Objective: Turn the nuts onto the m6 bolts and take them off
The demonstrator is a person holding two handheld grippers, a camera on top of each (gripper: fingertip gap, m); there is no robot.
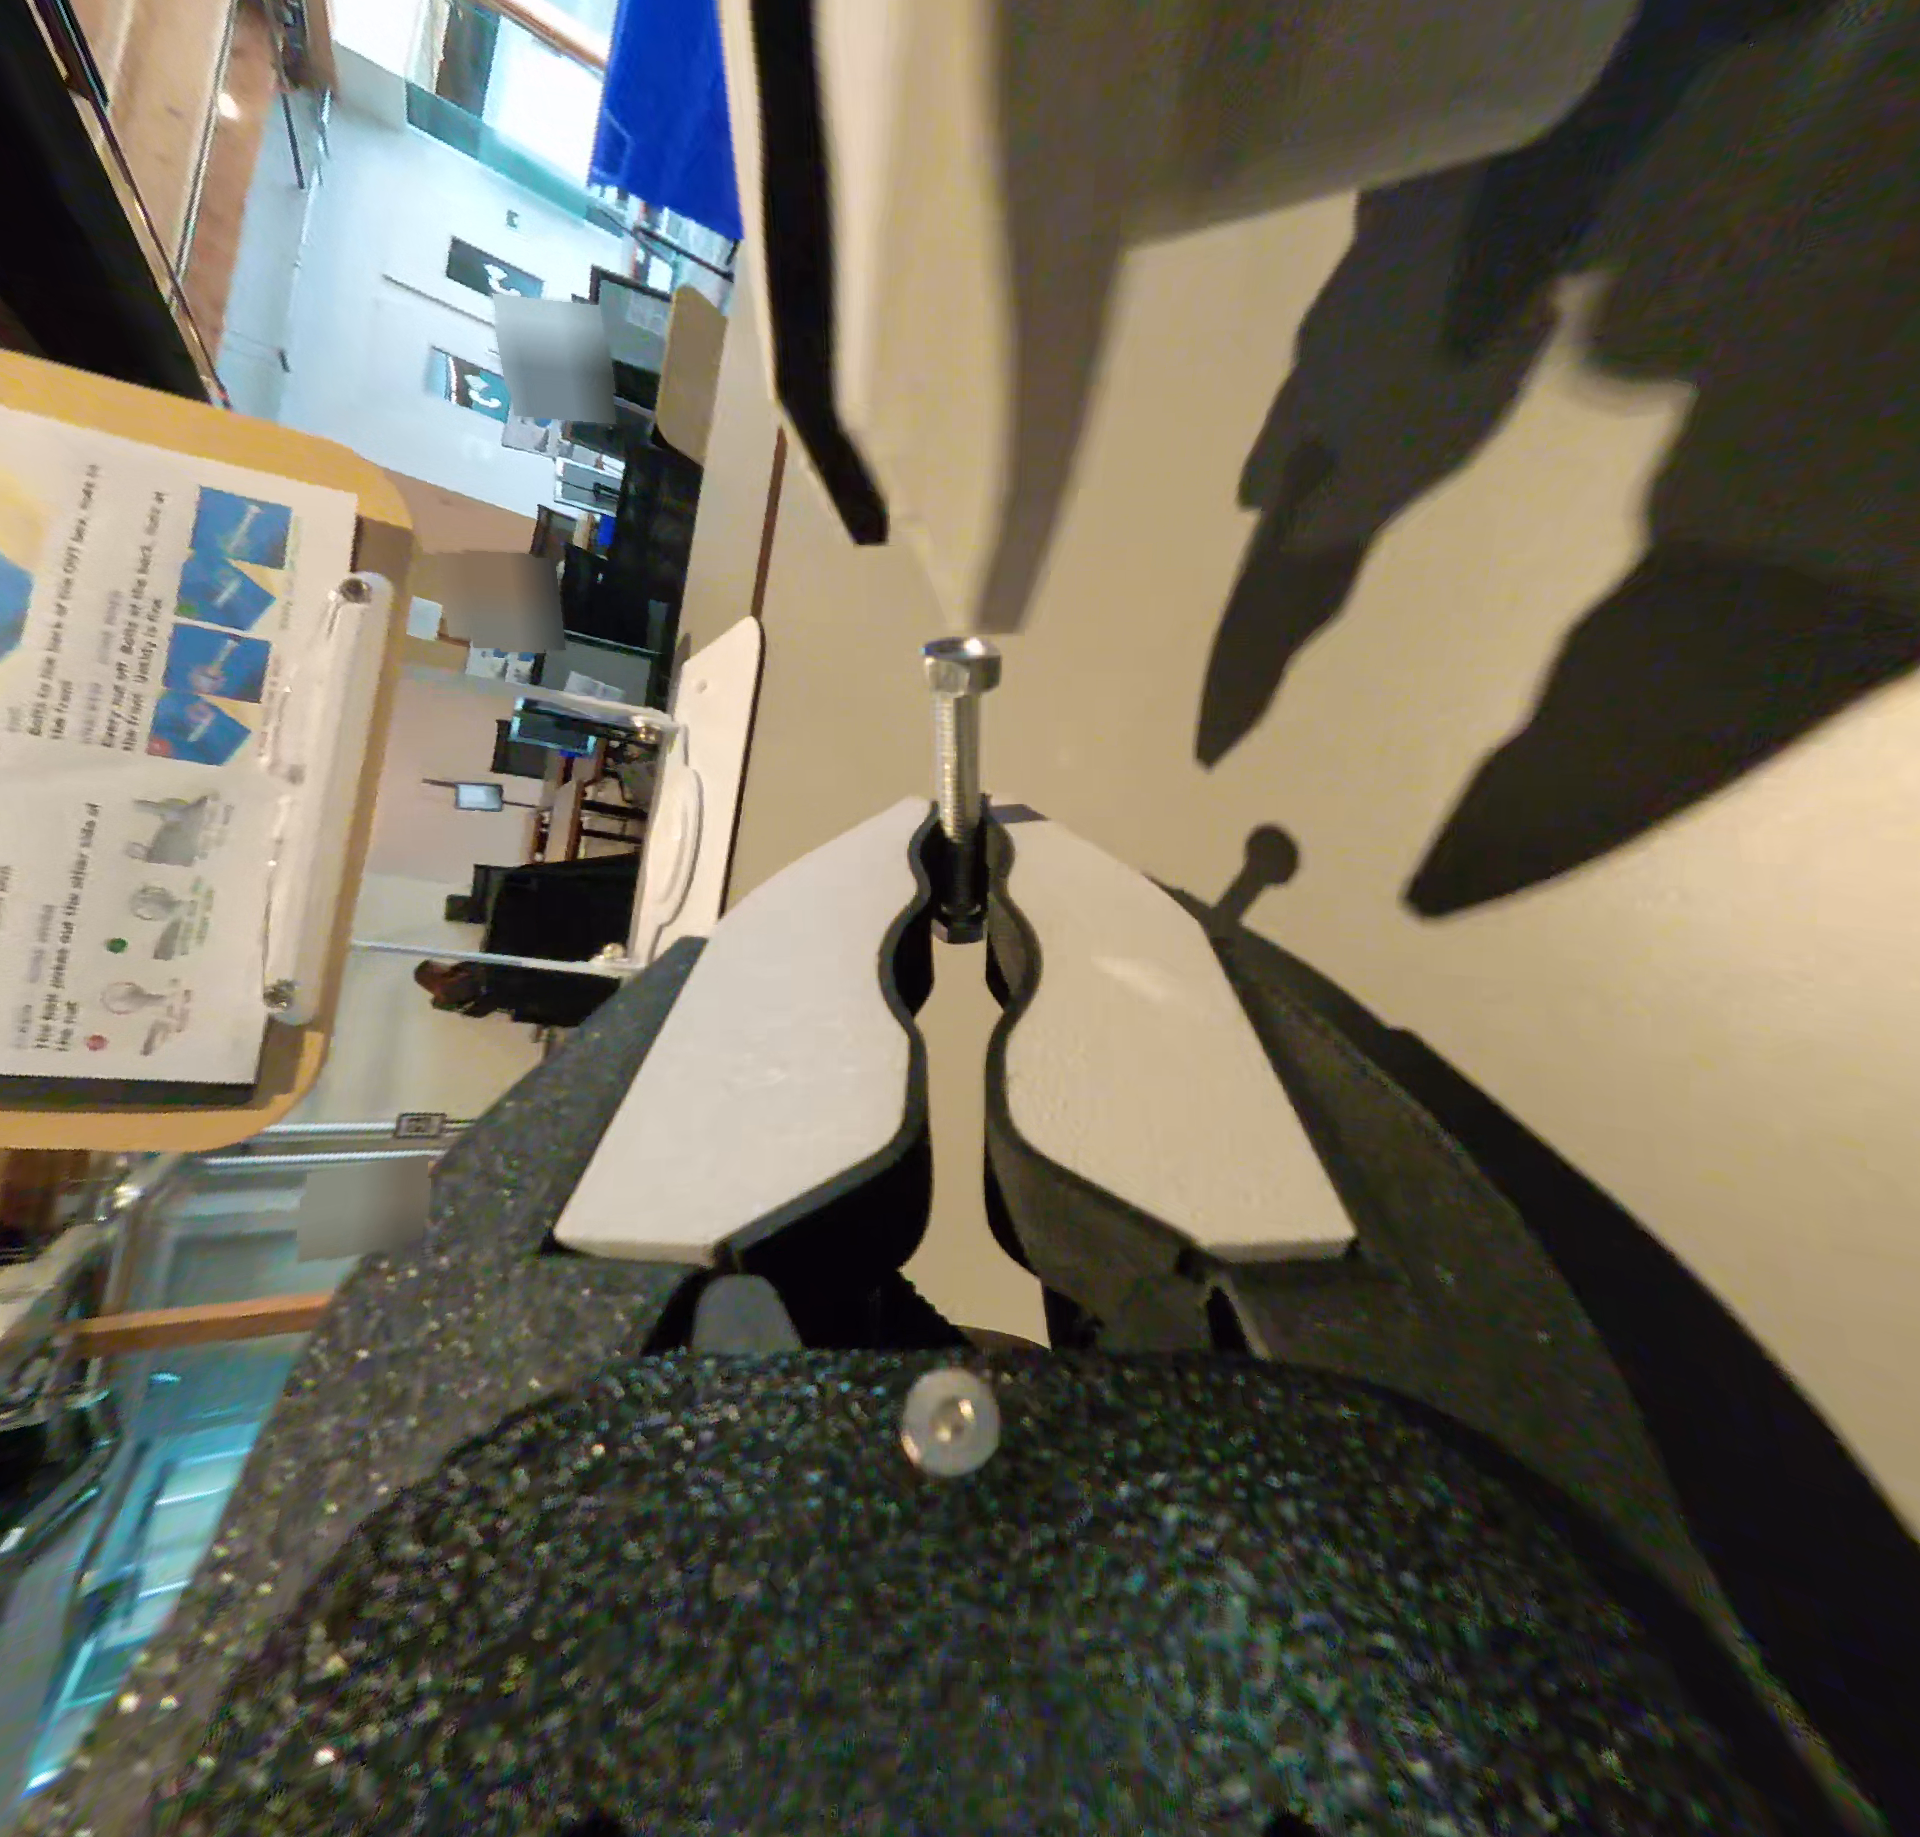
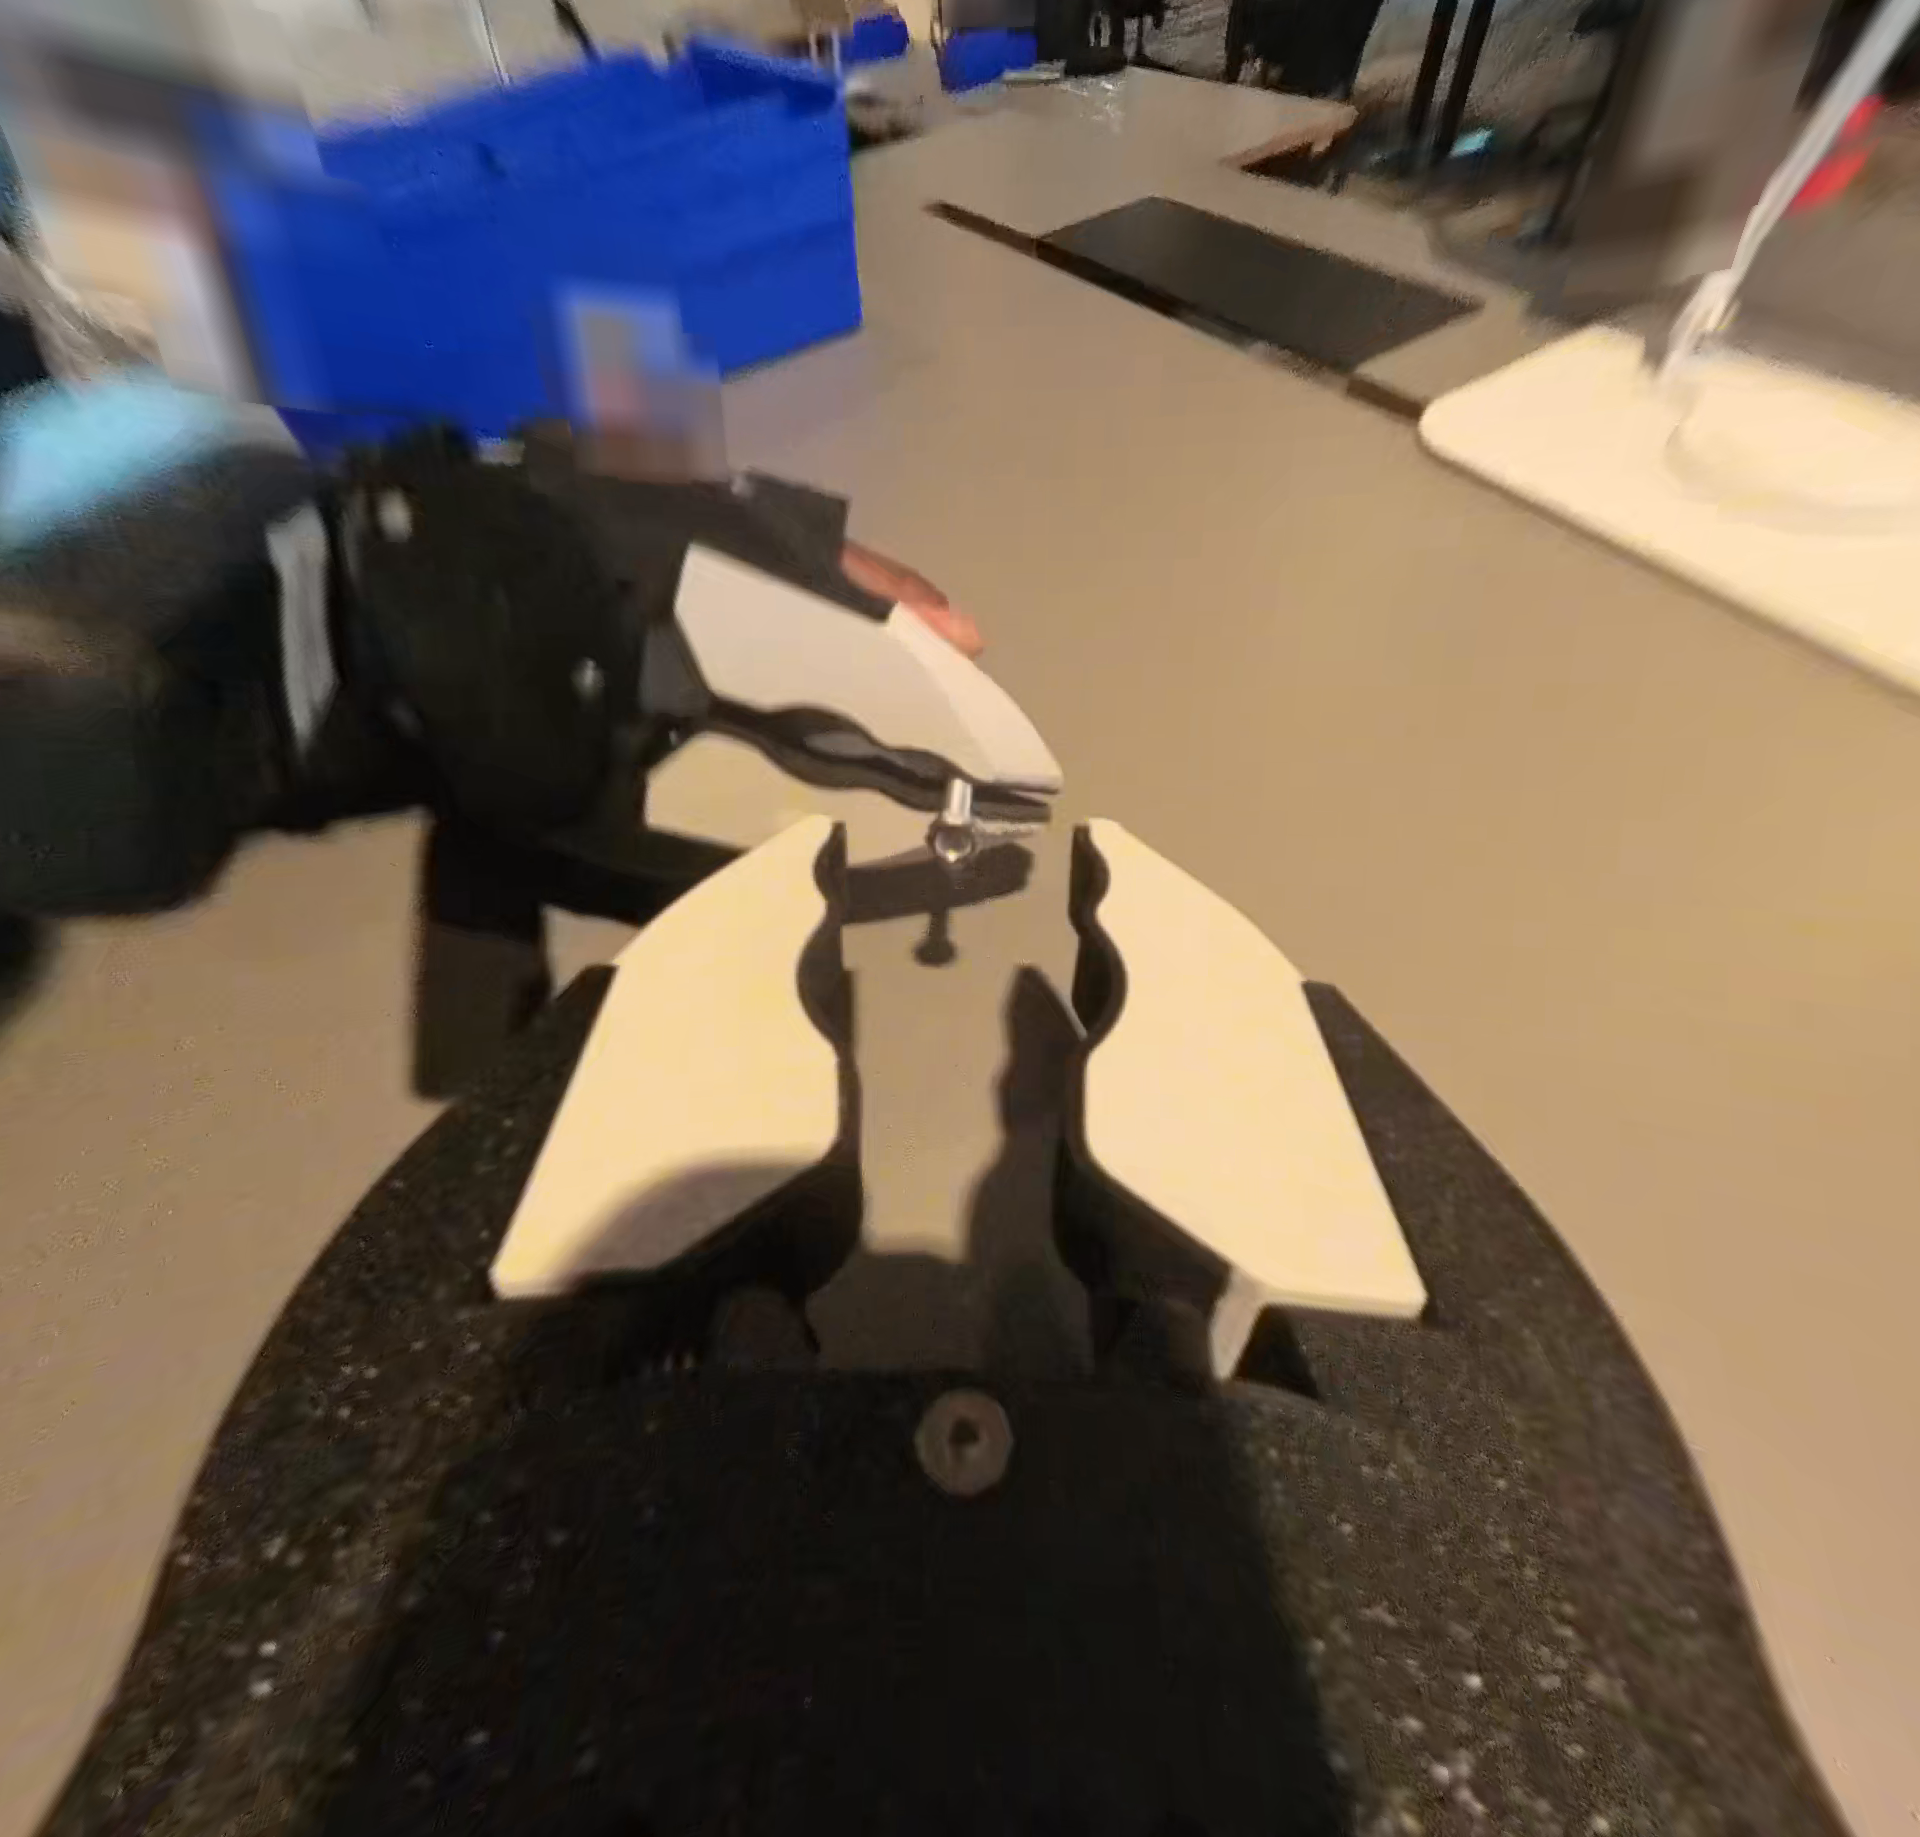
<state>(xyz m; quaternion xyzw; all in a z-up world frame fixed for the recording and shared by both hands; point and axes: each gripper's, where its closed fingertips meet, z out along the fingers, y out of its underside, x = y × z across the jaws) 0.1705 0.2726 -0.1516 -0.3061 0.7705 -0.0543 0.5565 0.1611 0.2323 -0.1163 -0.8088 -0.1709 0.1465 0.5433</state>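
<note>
My left gripper [image 1: 961, 831] is shut on the threaded shank of a silver hex-head bolt [image 1: 961, 727], whose head points away from me. The left wrist view is rolled on its side. The right gripper's white finger [image 1: 1039, 457] comes in from above, its tip just by the bolt head. In the right wrist view my right gripper [image 2: 956, 842] is open and empty, just in front of the left gripper [image 2: 997, 790], which holds the bolt [image 2: 954, 819] pointing down above the table. No nut shows on the bolt.
A beige table top [image 2: 1299, 748] lies under both grippers. A blue bin [image 2: 540, 229] stands at the back left, a white board [image 2: 1662, 499] at the right, a dark mat [image 2: 1247, 270] behind. A wooden board with a printed sheet [image 1: 156, 748] stands to the left. Some 6 cm of space lies between my two pairs of fingers.
</note>
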